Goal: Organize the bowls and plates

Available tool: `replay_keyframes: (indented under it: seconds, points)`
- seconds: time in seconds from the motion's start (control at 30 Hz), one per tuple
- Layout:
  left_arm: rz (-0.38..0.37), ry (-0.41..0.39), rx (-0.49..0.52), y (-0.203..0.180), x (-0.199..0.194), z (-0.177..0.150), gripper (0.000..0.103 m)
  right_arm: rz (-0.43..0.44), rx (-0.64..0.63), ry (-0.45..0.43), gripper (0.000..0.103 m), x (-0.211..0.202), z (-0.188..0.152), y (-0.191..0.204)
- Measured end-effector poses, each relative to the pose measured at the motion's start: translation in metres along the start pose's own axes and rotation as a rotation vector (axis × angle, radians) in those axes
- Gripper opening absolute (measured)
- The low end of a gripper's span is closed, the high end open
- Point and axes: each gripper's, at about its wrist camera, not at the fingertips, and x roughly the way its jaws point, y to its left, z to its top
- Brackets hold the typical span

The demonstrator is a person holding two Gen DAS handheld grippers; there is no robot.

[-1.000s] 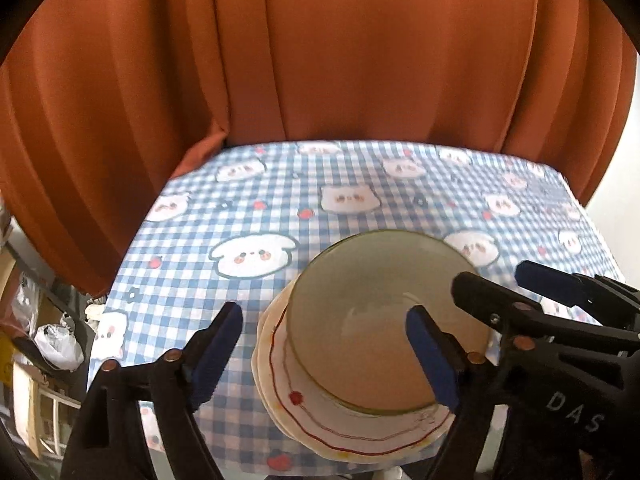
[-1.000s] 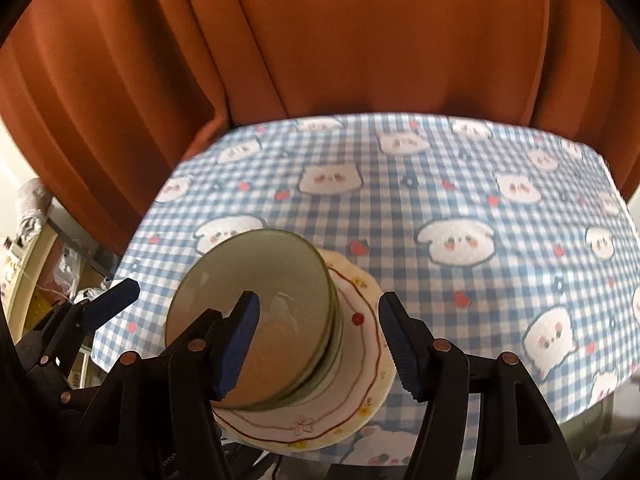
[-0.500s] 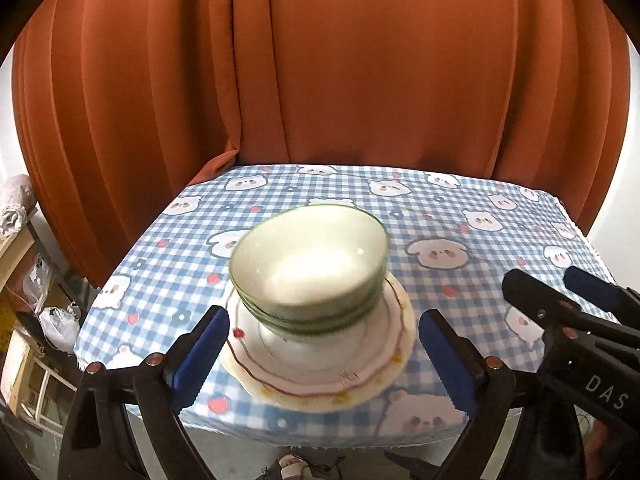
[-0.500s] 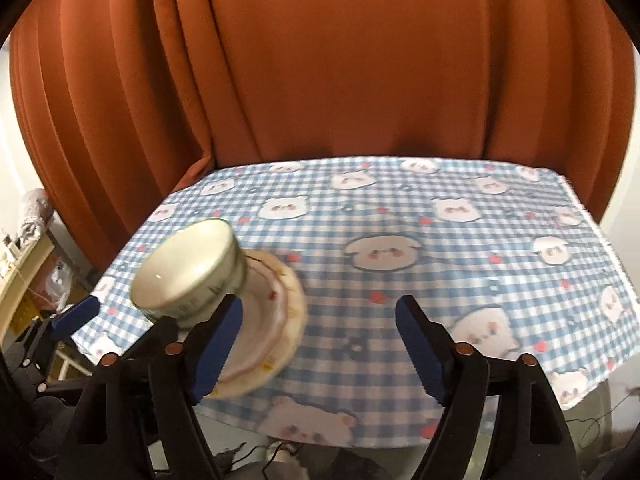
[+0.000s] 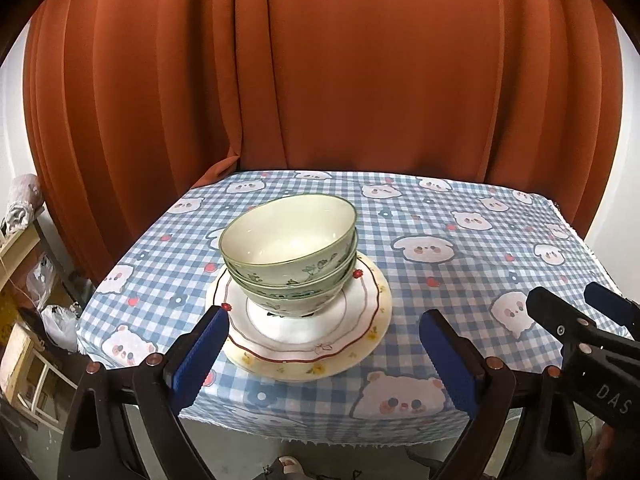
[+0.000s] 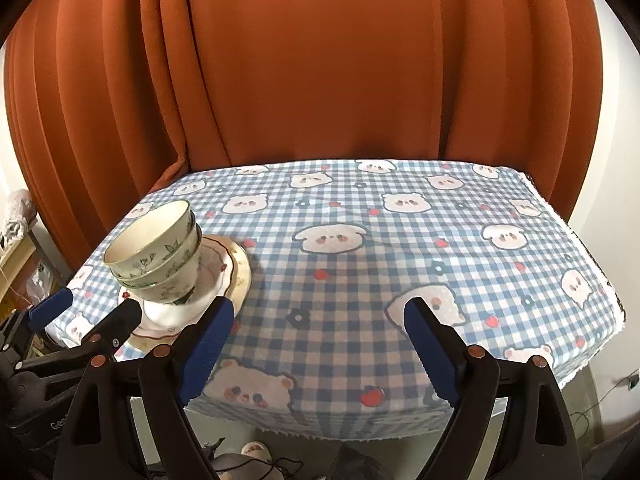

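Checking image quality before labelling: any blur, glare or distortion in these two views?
Left wrist view: sharp; bowls and plate crisp, faint sheen inside the top bowl, fisheye bends the curtain. Right wrist view: equally sharp; tablecloth edges bow, dark vignette in corners.

Both views are taken from just off the near edge of the table [image 5: 460, 240], angled downward toward the orange curtain [image 5: 320, 80] at twelve o'clock. In the left wrist view, the stack of bowls [image 5: 288, 256] is framed near and central, with the right gripper [image 5: 560, 316] caught at four o'clock. In the right wrist view, the same stack [image 6: 160, 264] is pushed out to nine o'clock, and the left gripper [image 6: 88, 312] is seen at eight o'clock. Tablecloth, stack and curtain are shared.
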Motion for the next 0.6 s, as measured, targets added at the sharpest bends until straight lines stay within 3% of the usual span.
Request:
replay_keyframes:
  seconds: [0.6]
  points:
    - [0.001, -0.022, 0.007, -0.004, -0.009, 0.002, 0.099, -0.015, 0.004, -0.023, 0.089, -0.013, -0.004, 0.0]
